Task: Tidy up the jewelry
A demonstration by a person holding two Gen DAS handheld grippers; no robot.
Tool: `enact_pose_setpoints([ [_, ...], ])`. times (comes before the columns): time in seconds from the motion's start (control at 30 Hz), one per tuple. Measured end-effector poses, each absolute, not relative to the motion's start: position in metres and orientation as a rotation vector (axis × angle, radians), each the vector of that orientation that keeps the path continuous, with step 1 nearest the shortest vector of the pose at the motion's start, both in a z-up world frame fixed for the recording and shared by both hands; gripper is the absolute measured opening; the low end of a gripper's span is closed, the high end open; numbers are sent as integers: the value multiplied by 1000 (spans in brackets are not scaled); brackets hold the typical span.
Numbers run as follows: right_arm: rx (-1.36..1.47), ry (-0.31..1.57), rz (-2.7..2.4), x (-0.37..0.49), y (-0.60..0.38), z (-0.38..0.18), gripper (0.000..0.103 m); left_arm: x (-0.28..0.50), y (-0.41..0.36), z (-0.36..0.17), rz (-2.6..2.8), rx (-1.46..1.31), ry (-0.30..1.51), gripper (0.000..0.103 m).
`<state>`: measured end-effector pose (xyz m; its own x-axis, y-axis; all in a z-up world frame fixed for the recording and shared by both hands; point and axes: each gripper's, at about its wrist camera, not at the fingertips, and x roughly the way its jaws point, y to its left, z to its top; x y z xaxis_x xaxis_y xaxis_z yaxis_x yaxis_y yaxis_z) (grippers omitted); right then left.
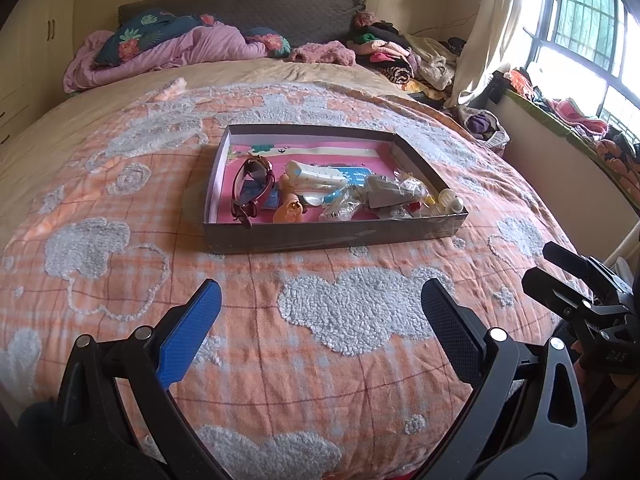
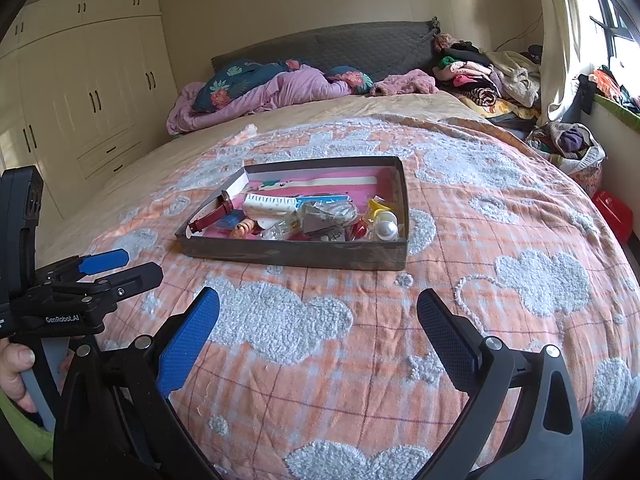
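Shallow cardboard box (image 1: 336, 236) with pink lining sits mid-bed on the orange plaid blanket (image 1: 280, 352) with fluffy white cloud patches. Contents jumbled: dark red sunglasses (image 1: 253, 188) at the box's left end, a white comb-like piece (image 1: 316, 178) beside them, an orange figurine (image 1: 289, 213) near the front wall, clear plastic bags with small items (image 1: 384, 194) in the middle, small white round pieces (image 1: 450, 202) in the right front corner. Individual jewelry pieces too small to tell.

Nothing lies on the blanket between box and grippers. Behind the box: rumpled purple duvet (image 1: 168, 54), floral pillows, grey headboard (image 1: 248, 10). Clothes pile (image 1: 400, 56) at the bed's far right; curtain and barred window (image 1: 580, 20) beyond.

Left gripper (image 1: 320, 332) hovers over the blanket, well short of the box, which is ahead, centred between its fingers; jaws wide apart, empty. Right gripper (image 2: 318, 336) likewise back from the box, jaws wide apart, empty; box ahead, slightly left.

Right wrist view alone shows the white wardrobe wall (image 2: 92, 92), a red object (image 2: 612, 212) on the floor right of the bed, and the left gripper (image 2: 116, 268) from the side, a hand (image 2: 16, 376) on its handle. Left wrist view catches the right gripper's body (image 1: 580, 300) at its right edge.
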<state>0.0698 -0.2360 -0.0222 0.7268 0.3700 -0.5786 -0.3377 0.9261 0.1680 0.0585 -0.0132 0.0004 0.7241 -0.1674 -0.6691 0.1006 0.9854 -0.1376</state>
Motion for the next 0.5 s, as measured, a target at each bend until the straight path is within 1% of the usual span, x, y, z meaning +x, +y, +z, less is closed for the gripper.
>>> enact_pose_setpoints([
  [0.5,50,652,397,70,-234,-21,98,59,-12,1,-148,-94,746,93],
])
